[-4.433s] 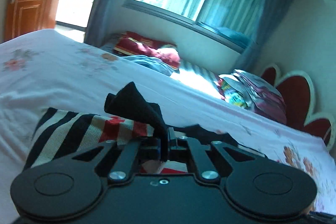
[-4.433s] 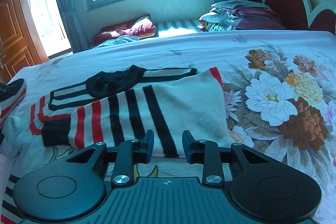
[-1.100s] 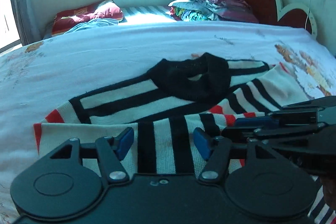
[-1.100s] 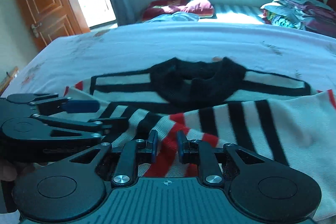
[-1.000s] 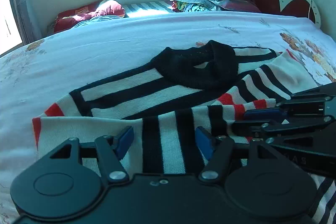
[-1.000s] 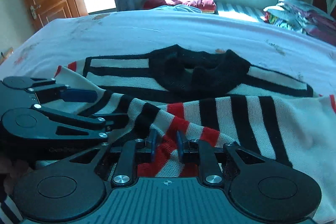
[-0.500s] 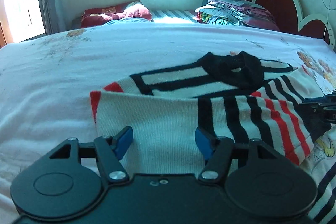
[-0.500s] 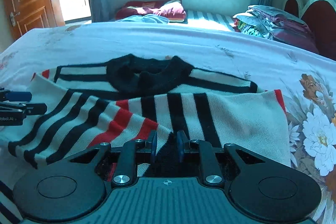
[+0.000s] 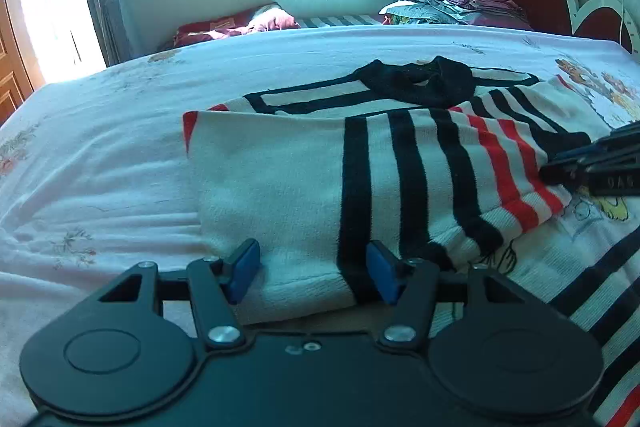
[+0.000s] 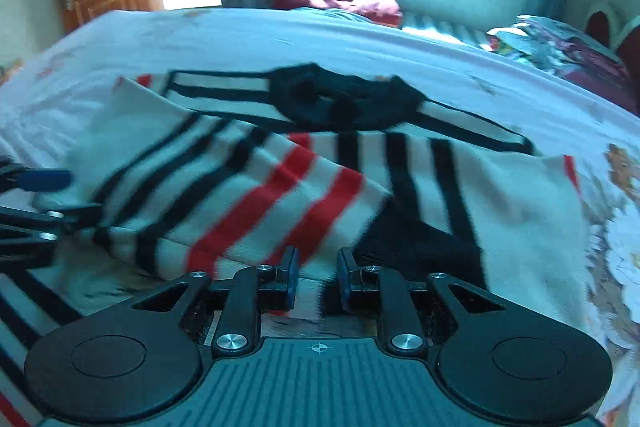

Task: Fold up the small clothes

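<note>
Striped sweater [image 9: 304, 187] between closing left claw [image 9: 312, 269] pads

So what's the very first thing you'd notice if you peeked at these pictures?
The striped sweater jumps out first: white with bold black and red stripes, spread over the middle of the flowery bed sheet, its sleeves folded across the body. Next come the two black grippers at the near edge, the left gripper closing with the sleeve's folded edge between its blue pads, and the right gripper nearly shut by the red-striped cuff.
</note>
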Available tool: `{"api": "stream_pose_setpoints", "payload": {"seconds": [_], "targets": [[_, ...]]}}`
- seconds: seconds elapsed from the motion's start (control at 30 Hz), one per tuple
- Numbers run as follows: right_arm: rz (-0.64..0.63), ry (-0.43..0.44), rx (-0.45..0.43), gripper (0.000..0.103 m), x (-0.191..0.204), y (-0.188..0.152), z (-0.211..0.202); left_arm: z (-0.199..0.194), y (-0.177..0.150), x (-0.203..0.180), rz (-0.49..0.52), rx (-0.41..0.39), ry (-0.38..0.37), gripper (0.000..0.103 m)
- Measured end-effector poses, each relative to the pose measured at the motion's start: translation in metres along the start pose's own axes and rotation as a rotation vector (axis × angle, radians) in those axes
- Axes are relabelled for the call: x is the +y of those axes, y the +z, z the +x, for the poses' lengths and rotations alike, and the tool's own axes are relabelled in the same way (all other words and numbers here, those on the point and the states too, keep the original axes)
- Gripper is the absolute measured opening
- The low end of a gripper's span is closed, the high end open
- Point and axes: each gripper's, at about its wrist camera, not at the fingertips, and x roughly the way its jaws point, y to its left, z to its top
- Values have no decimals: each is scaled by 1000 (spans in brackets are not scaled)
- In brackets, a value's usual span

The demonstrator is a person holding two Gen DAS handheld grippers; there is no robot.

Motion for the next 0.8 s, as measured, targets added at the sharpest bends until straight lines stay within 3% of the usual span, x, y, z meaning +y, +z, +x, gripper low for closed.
{"api": "stream_pose_setpoints", "payload": {"seconds": [0.1, 0.23, 0.3, 0.43, 0.6, 0.67, 0.73, 0.8], "targets": [[47, -86, 7, 19, -24, -2, -1, 1, 2, 2, 14, 9, -7, 60], [77, -49, 21, 19, -34, 0, -5, -4, 5, 1, -3, -5, 7, 58], [95, -52, -22, 19, -36, 2, -19, -13, 5, 0, -12, -26, 5, 55], [126, -69, 22, 19, -48, -15, -13, -5, -3, -3, 12, -3, 13, 57], [197, -55, 3, 20, -55, -14, -17, 1, 3, -2, -17, 16, 19, 58], [210, -57, -2, 26, -55, -15, -18, 1, 3, -2, -15, 14, 24, 58], [220, -82, -12, 40, -56, -17, -19, 0, 3, -3, -14, 14, 26, 58], [235, -71, -15, 41, -59, -17, -20, 0, 3, -3, -16, 16, 24, 58]]}}
